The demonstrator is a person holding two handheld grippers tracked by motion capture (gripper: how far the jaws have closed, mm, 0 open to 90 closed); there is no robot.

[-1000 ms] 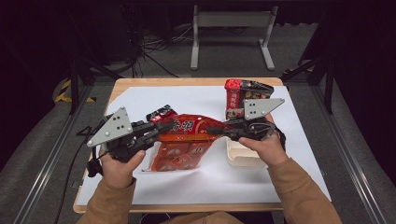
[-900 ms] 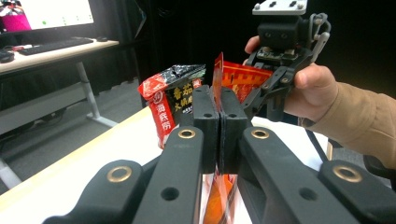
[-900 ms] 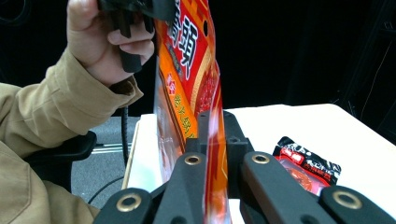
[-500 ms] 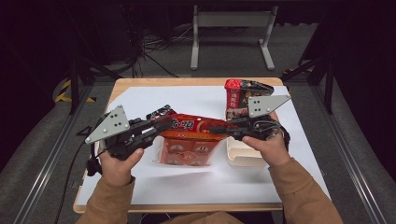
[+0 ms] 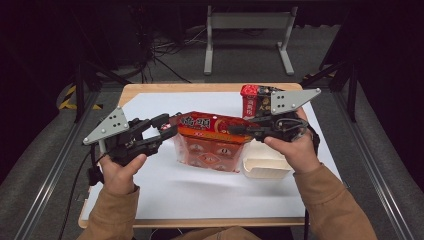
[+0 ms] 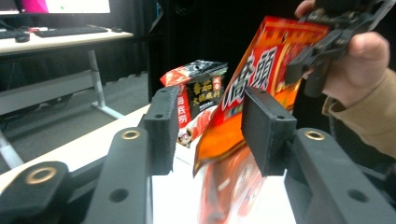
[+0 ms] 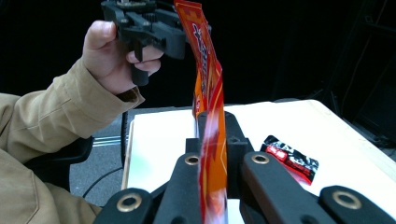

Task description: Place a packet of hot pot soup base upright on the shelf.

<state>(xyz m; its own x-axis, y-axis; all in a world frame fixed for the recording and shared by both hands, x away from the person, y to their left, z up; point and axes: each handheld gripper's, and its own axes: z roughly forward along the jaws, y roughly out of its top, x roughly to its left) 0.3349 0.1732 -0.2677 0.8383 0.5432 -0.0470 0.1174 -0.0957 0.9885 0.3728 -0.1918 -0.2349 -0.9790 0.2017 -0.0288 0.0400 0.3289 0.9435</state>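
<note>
Left tongs (image 5: 167, 131) stand parted at the left end of the red snack bag (image 5: 212, 140); their jaws have just been opening, and in the left gripper view the bag's edge (image 6: 243, 116) hangs between the two black pads without being pressed by them. Right tongs (image 5: 239, 130) are clamped flat on the bag's other end, and the right gripper view shows the orange-red film (image 7: 212, 154) pinched tight between the closed jaws and rising edge-on above them. Held this way, the bag hangs stretched above the white sheet on the surface (image 5: 200, 195), its lower, clear part drooping toward the sheet. Just beside the right hand (image 5: 295, 150), a shallow white tray (image 5: 265, 169) sits on the sheet below the bag's right end. Behind the right tongs stands a second dark-and-red packet (image 5: 252, 100), upright near the far edge. In the right gripper view, a small black-and-red sachet (image 7: 289, 158) lies flat on the sheet, well apart from the bag.
</note>
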